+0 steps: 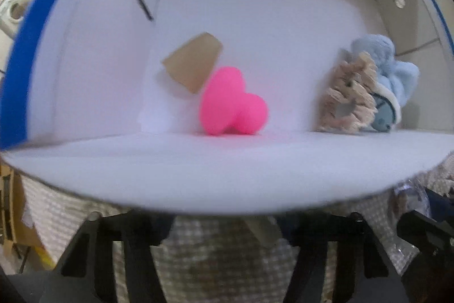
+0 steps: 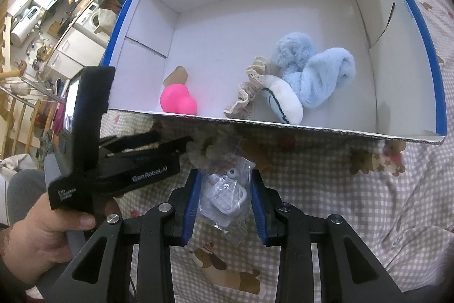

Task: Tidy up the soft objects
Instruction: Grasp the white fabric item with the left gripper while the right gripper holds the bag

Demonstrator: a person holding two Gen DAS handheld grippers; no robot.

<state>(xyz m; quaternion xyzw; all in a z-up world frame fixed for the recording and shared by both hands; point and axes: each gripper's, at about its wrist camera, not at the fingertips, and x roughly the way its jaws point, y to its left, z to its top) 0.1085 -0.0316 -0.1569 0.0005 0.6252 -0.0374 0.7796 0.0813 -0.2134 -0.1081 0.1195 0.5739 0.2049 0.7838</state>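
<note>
- Right gripper (image 2: 222, 206), blue-padded, grips a clear plastic bag of small white items (image 2: 225, 199).
- Left gripper (image 2: 185, 145) touches a beige ruffled scrunchie (image 2: 203, 148); grip unclear.
- White cardboard box (image 2: 283, 129) holds a pink rubbery heart (image 2: 178, 102).

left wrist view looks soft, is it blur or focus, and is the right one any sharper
Left wrist view: motion-smeared all over, box rim and pink toy soft-edged, fingers dark. Right wrist view: crisp, bag glints between the pads; fisheye bends the edges in both.
</note>
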